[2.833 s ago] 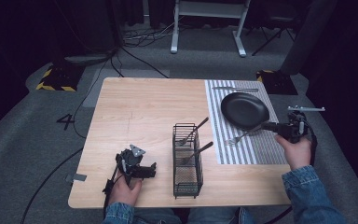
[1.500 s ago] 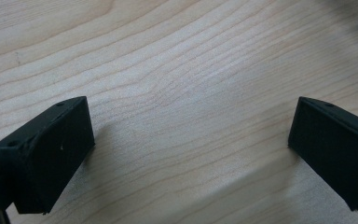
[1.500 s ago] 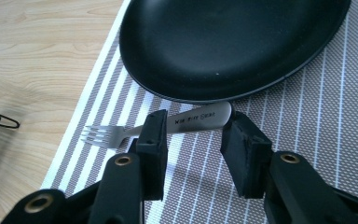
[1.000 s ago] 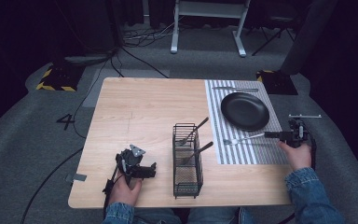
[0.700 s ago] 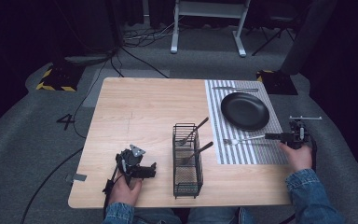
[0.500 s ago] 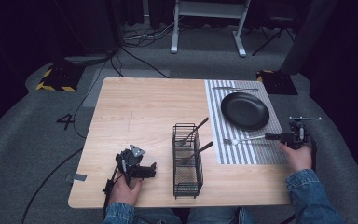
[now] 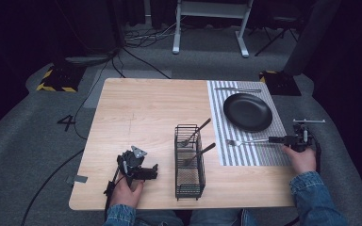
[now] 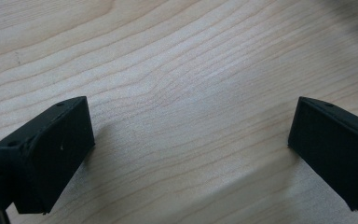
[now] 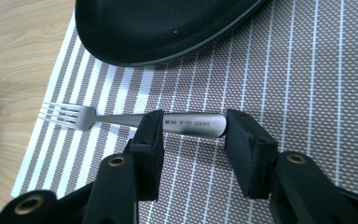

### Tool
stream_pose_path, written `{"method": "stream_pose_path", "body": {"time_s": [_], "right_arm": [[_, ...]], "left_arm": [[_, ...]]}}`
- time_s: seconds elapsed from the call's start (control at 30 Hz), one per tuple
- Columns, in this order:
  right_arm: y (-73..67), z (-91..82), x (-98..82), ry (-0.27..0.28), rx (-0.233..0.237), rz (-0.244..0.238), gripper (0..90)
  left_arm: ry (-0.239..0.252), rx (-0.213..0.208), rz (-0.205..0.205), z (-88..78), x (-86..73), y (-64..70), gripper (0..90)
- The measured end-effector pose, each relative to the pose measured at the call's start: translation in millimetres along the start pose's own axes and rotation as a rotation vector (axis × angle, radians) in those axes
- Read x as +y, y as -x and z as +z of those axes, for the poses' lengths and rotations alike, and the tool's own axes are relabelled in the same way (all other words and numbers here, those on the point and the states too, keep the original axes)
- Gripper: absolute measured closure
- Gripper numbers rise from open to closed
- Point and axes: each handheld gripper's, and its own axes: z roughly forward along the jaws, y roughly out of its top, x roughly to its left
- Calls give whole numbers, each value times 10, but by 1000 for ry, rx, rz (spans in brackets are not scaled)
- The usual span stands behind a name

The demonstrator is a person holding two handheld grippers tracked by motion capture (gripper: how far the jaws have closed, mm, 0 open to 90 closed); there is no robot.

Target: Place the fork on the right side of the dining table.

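Note:
A silver fork [image 7: 245, 141] [image 9: 191, 123] lies flat on the striped placemat [image 7: 264, 155] [image 9: 307, 70], just on the near side of the black plate [image 7: 247, 111] [image 9: 168, 23], tines pointing left. My right gripper [image 7: 277, 140] [image 9: 196, 122] rests low at the fork's handle end. Its jaws stand apart, one crossing over the handle and one just past its tip, and neither squeezes it. My left gripper [image 7: 147, 172] [image 8: 191, 130] sits on the wooden table [image 7: 141, 108] near the front edge, jaws wide apart over bare wood.
A black wire rack [image 7: 189, 160] stands near the table's front middle with two dark-handled utensils [image 7: 195, 132] leaning in it. A knife [image 7: 238, 89] lies at the far end of the placemat. Bare wood stretches across the table's left half.
Since the earliest frame my right gripper has come back from beside the plate toward the near side, and the fork now lies flat on the mat. My left gripper has not moved.

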Motion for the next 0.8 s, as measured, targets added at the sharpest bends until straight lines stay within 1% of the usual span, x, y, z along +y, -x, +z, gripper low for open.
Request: {"method": "stream_pose_path", "body": {"time_s": [0.2, 0.27, 0.4, 0.6, 0.8], "right_arm": [[39, 14, 0, 2, 3, 9, 553], [52, 17, 7, 7, 23, 19, 553], [39, 21, 14, 12, 26, 16, 550], [-9, -21, 20, 31, 19, -7, 539], [-116, -124, 36, 61, 18, -52, 519]], "left_arm": [[0, 0, 0, 0, 0, 0, 2], [0, 0, 0, 0, 0, 0, 2], [0, 0, 0, 0, 0, 0, 2], [0, 0, 0, 0, 0, 0, 2], [0, 0, 0, 0, 0, 0, 2]]}}
